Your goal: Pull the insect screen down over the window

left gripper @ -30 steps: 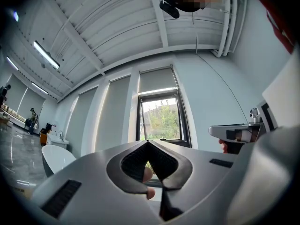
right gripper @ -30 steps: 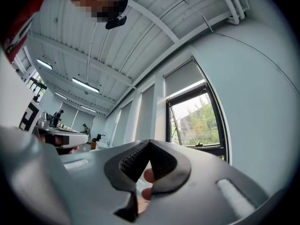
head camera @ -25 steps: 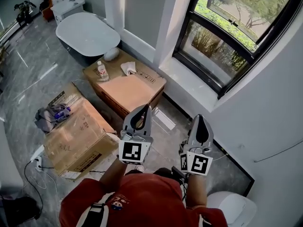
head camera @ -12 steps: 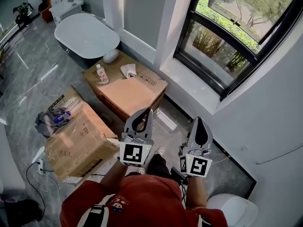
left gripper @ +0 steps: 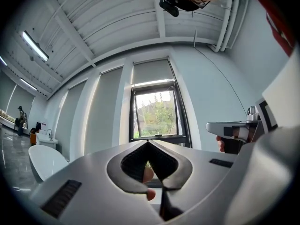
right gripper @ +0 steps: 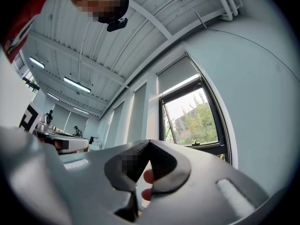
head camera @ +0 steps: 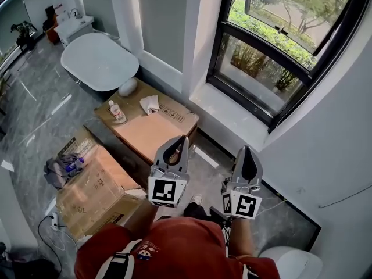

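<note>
Now, head view: a person in a red top faces the window [head camera: 273, 45] at upper right. The left gripper [head camera: 182, 138] and right gripper [head camera: 245, 150] are held side by side in front of the chest, pointing toward the window sill [head camera: 232, 106] and well apart from it.
Change, head view: compared with a second ago, the window and sill appear nearer and larger. The cardboard boxes [head camera: 96, 185] and bathtub [head camera: 99, 60] have slipped toward the left edge, so the person has stepped toward the window.
Left gripper view: the jaws are pressed together tip to tip with nothing between them. The window stands beyond the tips.
Screen, left gripper view: a grey panel [left gripper: 150, 71] spans the top of the window frame. It is judged to be the insect screen, drawn up, with its lower edge well above the sill.
Right gripper view: the jaws are likewise closed and empty. The same window is seen at an angle, with the grey panel [right gripper: 178, 76] again at its top.
Meaning for the task: this is the approach only, and the screen is untouched and high. One gripper would probably need to rise to the panel's lower edge and part its jaws before any pull.
</note>
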The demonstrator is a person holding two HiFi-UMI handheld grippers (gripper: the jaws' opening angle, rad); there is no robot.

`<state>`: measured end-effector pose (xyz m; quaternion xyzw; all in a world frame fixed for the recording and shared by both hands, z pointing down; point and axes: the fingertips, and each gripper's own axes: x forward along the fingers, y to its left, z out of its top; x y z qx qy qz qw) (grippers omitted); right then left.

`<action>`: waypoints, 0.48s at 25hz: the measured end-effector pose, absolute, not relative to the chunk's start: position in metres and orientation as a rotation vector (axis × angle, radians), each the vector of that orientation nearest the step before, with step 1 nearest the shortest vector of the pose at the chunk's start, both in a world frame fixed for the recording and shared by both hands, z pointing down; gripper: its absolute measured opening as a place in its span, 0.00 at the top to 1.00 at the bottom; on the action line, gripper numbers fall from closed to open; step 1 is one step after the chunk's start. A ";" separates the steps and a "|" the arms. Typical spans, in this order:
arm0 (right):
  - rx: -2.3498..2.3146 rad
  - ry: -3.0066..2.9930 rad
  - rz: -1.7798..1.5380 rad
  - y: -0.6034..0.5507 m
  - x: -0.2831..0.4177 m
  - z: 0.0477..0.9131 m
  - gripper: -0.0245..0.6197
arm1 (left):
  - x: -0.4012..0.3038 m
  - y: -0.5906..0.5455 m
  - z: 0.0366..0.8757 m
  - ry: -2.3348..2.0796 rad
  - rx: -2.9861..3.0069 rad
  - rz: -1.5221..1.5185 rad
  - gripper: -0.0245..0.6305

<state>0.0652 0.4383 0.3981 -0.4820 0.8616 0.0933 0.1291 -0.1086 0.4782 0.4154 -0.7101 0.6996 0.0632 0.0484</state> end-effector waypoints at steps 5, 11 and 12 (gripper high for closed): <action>-1.450 2.469 0.240 0.392 0.089 0.400 0.95 | -0.088 0.428 0.419 2.106 -2.215 0.132 0.96; -1.492 2.449 0.177 0.334 0.117 0.414 0.95 | -0.059 0.366 0.428 2.081 -2.262 0.054 0.96; -1.496 2.445 0.168 0.325 0.122 0.416 0.95 | -0.055 0.356 0.429 2.080 -2.263 0.061 0.96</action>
